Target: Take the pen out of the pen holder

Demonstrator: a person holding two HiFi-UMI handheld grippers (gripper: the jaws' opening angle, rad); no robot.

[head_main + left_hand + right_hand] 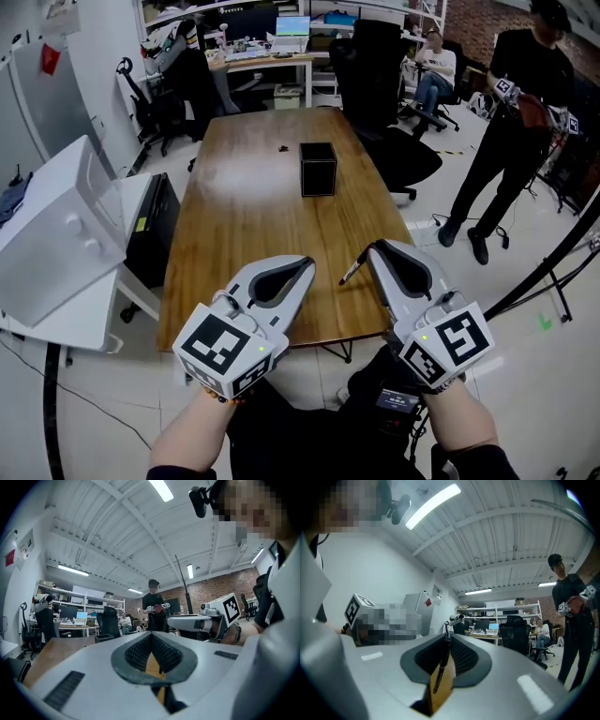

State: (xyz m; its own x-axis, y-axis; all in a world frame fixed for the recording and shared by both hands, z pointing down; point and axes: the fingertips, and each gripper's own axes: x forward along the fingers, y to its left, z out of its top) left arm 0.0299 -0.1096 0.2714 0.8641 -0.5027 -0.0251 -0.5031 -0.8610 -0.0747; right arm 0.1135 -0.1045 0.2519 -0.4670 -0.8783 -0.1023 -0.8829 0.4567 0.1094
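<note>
A black cube-shaped pen holder (318, 169) stands upright on the far half of the wooden table (239, 220). My right gripper (372, 248) hovers over the table's near edge, shut on a thin dark pen (353, 270) that slants down to the left from its tips. In the right gripper view the pen (440, 667) lies pinched between the closed jaws of that gripper (447, 637). My left gripper (307, 265) hangs beside it on the left, shut with nothing in it; in the left gripper view its jaws (151, 634) meet at the tip.
A white cabinet (56, 225) and a black box (150, 230) flank the table's left side. A black office chair (384, 84) stands at the far right corner. A person (511, 131) stands on the right. A tiny dark bit (281, 147) lies beyond the holder.
</note>
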